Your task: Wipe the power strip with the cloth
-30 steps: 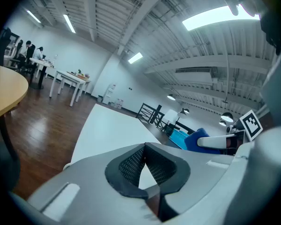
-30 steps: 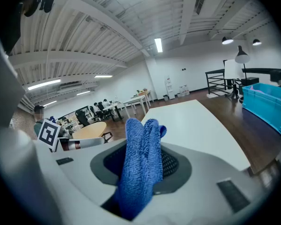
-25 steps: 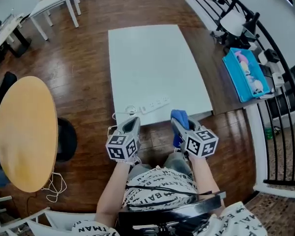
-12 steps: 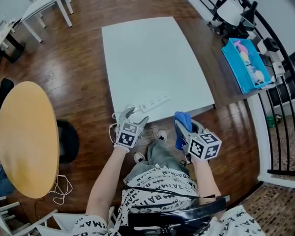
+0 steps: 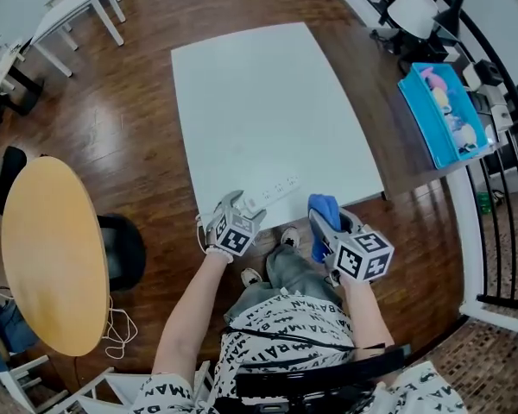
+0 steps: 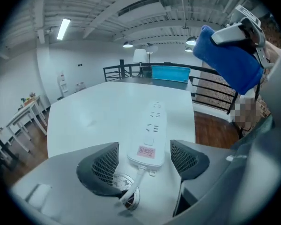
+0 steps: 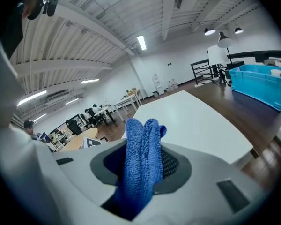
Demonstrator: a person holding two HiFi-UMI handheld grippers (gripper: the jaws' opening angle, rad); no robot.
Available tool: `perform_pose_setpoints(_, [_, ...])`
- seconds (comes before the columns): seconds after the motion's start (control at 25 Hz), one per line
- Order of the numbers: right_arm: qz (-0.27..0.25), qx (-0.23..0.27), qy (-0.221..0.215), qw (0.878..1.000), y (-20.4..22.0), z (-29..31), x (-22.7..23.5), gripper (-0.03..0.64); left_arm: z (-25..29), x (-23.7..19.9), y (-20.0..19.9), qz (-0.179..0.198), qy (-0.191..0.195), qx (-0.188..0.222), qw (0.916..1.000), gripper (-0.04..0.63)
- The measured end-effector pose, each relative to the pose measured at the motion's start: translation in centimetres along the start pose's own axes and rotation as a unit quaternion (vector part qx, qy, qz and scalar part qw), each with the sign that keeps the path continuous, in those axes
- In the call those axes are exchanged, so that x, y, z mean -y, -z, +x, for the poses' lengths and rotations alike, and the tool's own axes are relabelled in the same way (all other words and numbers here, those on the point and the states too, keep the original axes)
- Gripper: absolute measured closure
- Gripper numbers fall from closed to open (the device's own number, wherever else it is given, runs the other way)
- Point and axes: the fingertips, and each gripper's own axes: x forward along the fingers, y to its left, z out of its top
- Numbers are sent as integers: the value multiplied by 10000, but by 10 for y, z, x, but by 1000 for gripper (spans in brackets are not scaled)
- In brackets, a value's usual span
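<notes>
Left gripper view shows the left gripper (image 6: 144,148) low over the white table (image 6: 98,116), its jaws set wide apart with the near end of the white power strip (image 6: 153,134) lying between them. The strip lies flat on the table, close to the near edge, and a gap shows on each side between it and the jaw pads. Its cable (image 6: 136,181) runs from that end toward a round grommet hole (image 6: 126,195) in the tabletop and seems to drop into it, though the spot is blurred.

Right gripper view has the right gripper (image 7: 145,161) closed on a folded blue cloth (image 7: 139,139), which stands up out of the jaws. From the head view this gripper is held off the table's near edge, just to the right of the strip and not touching it. A blue bin (image 5: 440,115) sits on the floor well to the right, and a round wooden table (image 5: 52,257) stands to the left.
</notes>
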Motion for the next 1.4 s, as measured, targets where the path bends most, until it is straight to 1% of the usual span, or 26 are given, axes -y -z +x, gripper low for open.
perform_pose_setpoints(0.12, [31, -31, -14, 10000, -5, 7, 9, 480, 9, 1, 0, 142, 117, -129, 9997, 244])
perform_pose_setpoints(0.28, [81, -74, -6, 9999, -8, 13, 24, 480, 20, 5, 7, 282, 176, -372, 9988, 264])
perform_pose_setpoints(0.4, [99, -97, 7, 9999, -8, 16, 33, 480, 23, 7, 8, 325, 222, -335, 9987, 265])
perform_pose_setpoints(0.44, [99, -109, 9, 9999, -7, 18, 35, 480, 24, 7, 8, 354, 260, -301, 9986, 274])
perform_pose_setpoints(0.48, [102, -125, 6, 9999, -6, 19, 36, 480, 24, 8, 8, 391, 291, -258, 9985, 296])
perform_pose_setpoints(0.56, [105, -165, -3, 9998, -3, 21, 37, 480, 24, 8, 8, 436, 316, -191, 9984, 302])
perform_pose_setpoints(0.64, [72, -207, -45, 9998, -1, 23, 35, 480, 24, 8, 7, 400, 313, -159, 9986, 302])
perform_pose_setpoints(0.76, [-80, -317, -342, 9989, -1, 29, 21, 480, 15, 6, -2, 350, 268, 11, 9990, 304])
perform_pose_setpoints(0.88, [-300, -492, -874, 9945, -3, 41, -7, 480, -9, -1, -20, 393, 96, 212, 9990, 304])
perform_pose_setpoints(1.0, [-737, -667, -1343, 9860, -6, 54, -42, 480, -39, -6, -38, 459, -94, 383, 9982, 304])
perform_pose_setpoints(1.08, [-1042, -821, -1658, 9772, -6, 62, -66, 480, -59, -5, -49, 631, -216, 484, 9966, 304])
perform_pose_setpoints(1.2, [-1514, -1092, -2119, 9593, -6, 70, -101, 480, -83, 1, -62, 1000, -400, 535, 9927, 305])
perform_pose_setpoints(1.28, [-1884, -1279, -2287, 9465, -1, 75, -122, 480, -93, 8, -66, 1225, -474, 551, 9898, 305])
perform_pose_setpoints(1.4, [-2428, -1604, -2346, 9275, 14, 79, -147, 480, -103, 19, -69, 1455, -566, 595, 9859, 305])
